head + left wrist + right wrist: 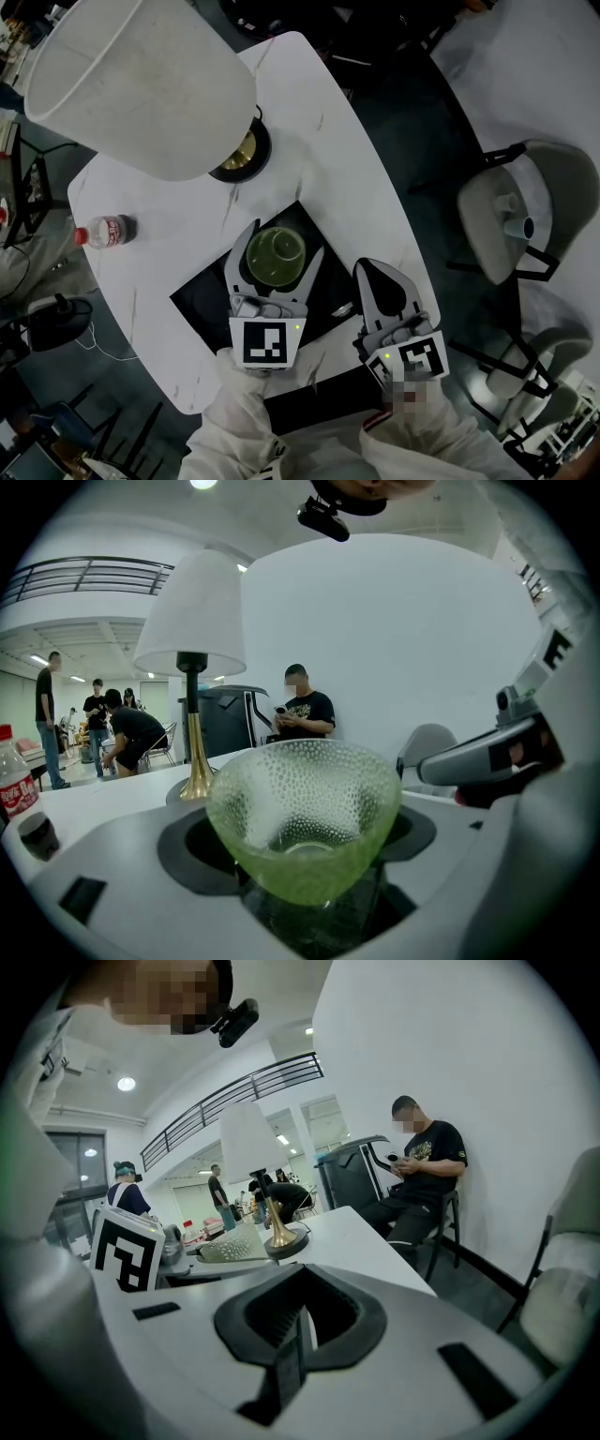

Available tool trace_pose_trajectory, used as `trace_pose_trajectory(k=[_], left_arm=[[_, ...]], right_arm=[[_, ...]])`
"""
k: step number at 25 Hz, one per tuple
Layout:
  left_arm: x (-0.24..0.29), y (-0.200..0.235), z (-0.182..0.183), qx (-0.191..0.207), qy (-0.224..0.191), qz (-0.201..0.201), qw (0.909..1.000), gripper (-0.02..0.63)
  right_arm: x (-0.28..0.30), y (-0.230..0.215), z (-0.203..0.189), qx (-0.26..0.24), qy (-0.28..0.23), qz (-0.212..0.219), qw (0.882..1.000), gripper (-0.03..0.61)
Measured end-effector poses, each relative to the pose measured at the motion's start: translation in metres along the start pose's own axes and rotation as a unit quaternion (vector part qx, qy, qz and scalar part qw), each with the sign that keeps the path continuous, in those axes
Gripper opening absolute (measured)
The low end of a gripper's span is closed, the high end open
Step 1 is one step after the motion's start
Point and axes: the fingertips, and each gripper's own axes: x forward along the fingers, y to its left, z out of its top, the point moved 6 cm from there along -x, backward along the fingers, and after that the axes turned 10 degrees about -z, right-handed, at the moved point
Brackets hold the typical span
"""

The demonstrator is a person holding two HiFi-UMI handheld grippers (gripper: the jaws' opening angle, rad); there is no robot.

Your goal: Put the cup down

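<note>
A green dimpled glass cup (pixel 275 255) sits upright between the jaws of my left gripper (pixel 281 240), which close on its sides over a black mat (pixel 202 292) on the white table (pixel 150 187). Whether its base touches the mat is hidden. In the left gripper view the cup (pixel 305 817) fills the space between the jaws of the left gripper (pixel 305 874). My right gripper (pixel 377 272) hovers by the mat's right edge, shut and empty; its pads meet in the right gripper view (pixel 291 1335), where the cup (pixel 230 1246) shows at left.
A lamp with a big white shade (pixel 141 84) and brass base (pixel 246 155) stands behind the mat. A plastic bottle (pixel 105 232) lies at the table's left. Chairs (pixel 511 220) stand to the right. People sit and stand in the background (pixel 305 714).
</note>
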Motion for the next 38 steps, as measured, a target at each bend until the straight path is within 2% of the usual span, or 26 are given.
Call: trace_pose_trajectory(k=[5,8,21,28,30,34,38], left_arm=[[0.007,0.0,-0.005,0.017,0.016,-0.001,0.9997,0.402],[0.011,-0.001,-0.008,0.011,0.013,0.001,0.9999,0.402],[0.022,0.0,-0.011,0.032,0.022,-0.01,0.9992,0.402],[0.024,-0.001,-0.012,0.035,0.023,-0.014,0.999,0.402],[0.025,-0.002,-0.015,0.023,0.028,-0.015,0.9992,0.402],[0.025,0.0,-0.029,-0.035,0.046,-0.01,0.9983,0.402],[0.025,0.002,-0.031,-0.044,0.046,-0.01,0.9979,0.402]], right_arm=[[0.003,-0.003,-0.002,0.001,0.004,-0.002,1.0,0.005],[0.004,-0.003,-0.005,0.006,0.01,-0.001,1.0,0.006],[0.01,-0.011,-0.011,0.037,0.022,-0.003,0.999,0.006],[0.011,-0.008,-0.013,0.038,0.024,-0.002,0.999,0.006],[0.012,-0.007,-0.015,0.038,0.026,-0.001,0.999,0.006],[0.013,-0.003,-0.02,0.041,0.033,0.001,0.999,0.006],[0.013,0.0,-0.023,0.04,0.035,0.004,0.999,0.006]])
